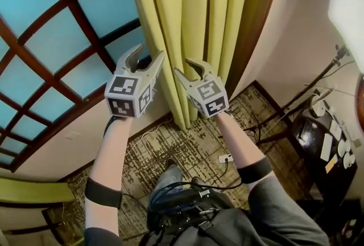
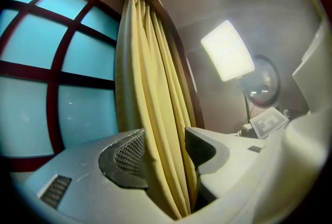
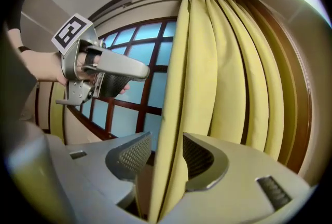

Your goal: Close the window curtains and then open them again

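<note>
The yellow curtain (image 1: 187,23) hangs gathered in folds at the right side of the wood-framed window (image 1: 51,40). My left gripper (image 1: 149,52) is at the curtain's left edge with its jaws spread wide. In the left gripper view (image 2: 165,132) a fold of curtain (image 2: 150,103) runs between the pads with a gap on the right. My right gripper (image 1: 185,66) sits just right of it. In the right gripper view (image 3: 166,137) another fold (image 3: 171,114) passes between its jaws, and window glass shows beside the left pad. The left gripper (image 3: 104,70) is also seen there.
A dark side table (image 1: 327,142) with small white items stands at the right, with cords along the wall. A bright lamp panel (image 2: 227,51) glows beside it. Cables lie on the patterned carpet (image 1: 187,148). A yellow bench (image 1: 34,191) sits below the window at the left.
</note>
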Demonstrator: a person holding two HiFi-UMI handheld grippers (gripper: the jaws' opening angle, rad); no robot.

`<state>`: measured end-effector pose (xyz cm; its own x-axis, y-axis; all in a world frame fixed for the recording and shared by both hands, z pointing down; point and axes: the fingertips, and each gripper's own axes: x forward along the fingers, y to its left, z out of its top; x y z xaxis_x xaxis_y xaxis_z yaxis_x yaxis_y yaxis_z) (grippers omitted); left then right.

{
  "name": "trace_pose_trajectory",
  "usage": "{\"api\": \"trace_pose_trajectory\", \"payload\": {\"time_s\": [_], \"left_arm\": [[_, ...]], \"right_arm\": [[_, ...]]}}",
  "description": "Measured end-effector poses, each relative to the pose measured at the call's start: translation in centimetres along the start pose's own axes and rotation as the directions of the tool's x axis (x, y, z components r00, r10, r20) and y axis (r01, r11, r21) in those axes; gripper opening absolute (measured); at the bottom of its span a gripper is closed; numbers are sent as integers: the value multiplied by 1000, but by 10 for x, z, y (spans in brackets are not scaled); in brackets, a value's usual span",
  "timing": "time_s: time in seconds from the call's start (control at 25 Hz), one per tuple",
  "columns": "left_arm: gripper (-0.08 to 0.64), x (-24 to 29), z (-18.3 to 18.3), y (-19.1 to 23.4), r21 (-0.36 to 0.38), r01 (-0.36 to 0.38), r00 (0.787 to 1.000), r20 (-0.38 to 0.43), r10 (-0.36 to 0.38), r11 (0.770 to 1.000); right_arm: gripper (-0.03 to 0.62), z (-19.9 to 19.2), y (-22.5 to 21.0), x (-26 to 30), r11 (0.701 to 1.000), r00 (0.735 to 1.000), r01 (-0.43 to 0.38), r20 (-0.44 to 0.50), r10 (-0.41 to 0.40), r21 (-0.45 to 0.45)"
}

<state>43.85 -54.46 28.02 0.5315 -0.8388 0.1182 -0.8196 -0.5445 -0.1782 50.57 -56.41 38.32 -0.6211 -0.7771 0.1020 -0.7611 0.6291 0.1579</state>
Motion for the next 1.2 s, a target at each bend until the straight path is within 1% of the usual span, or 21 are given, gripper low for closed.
{"api": "trace_pose_trajectory", "payload": {"time_s": [0.12,0.2,0.32,0.36,0.4,0.48,0.56,0.64,0.84,1.0,1.2], "left_arm": [[242,-42,-32,-4,-11,-61,997,-44,60,998],[241,-72,-59,-1,-30,-104,992,-74,101,994],[230,-123,-101,6,-48,-178,978,-117,172,983],[211,-140,-112,9,-53,-203,972,-129,194,978],[188,-157,-122,12,-61,-225,967,-139,215,972],[162,-190,-139,17,-85,-263,956,-155,248,961],[141,-225,-159,25,-106,-296,946,-171,276,949],[125,-262,-181,34,-124,-326,935,-191,300,937],[26,-365,-225,65,-168,-406,904,-221,367,898],[8,-442,-257,81,-221,-460,879,-248,407,860],[2,-518,-289,95,-249,-510,851,-288,440,823]], "right_arm": [[186,-9,36,-19,997,998,-69,7,69,45],[163,-19,62,-27,991,993,-117,0,118,65],[117,-40,107,-38,975,981,-187,-21,191,116],[80,-47,121,-41,970,978,-203,-26,208,134],[62,-53,134,-43,965,974,-215,-31,222,151],[28,-64,159,-47,957,970,-225,-49,237,182],[11,-73,187,-51,951,967,-228,-68,246,207],[5,-79,221,-52,945,960,-243,-84,266,219],[2,-87,307,-49,938,947,-262,-127,295,227],[2,-83,365,-48,929,939,-271,-144,313,252],[2,-76,424,-48,927,937,-269,-151,314,261]]}}
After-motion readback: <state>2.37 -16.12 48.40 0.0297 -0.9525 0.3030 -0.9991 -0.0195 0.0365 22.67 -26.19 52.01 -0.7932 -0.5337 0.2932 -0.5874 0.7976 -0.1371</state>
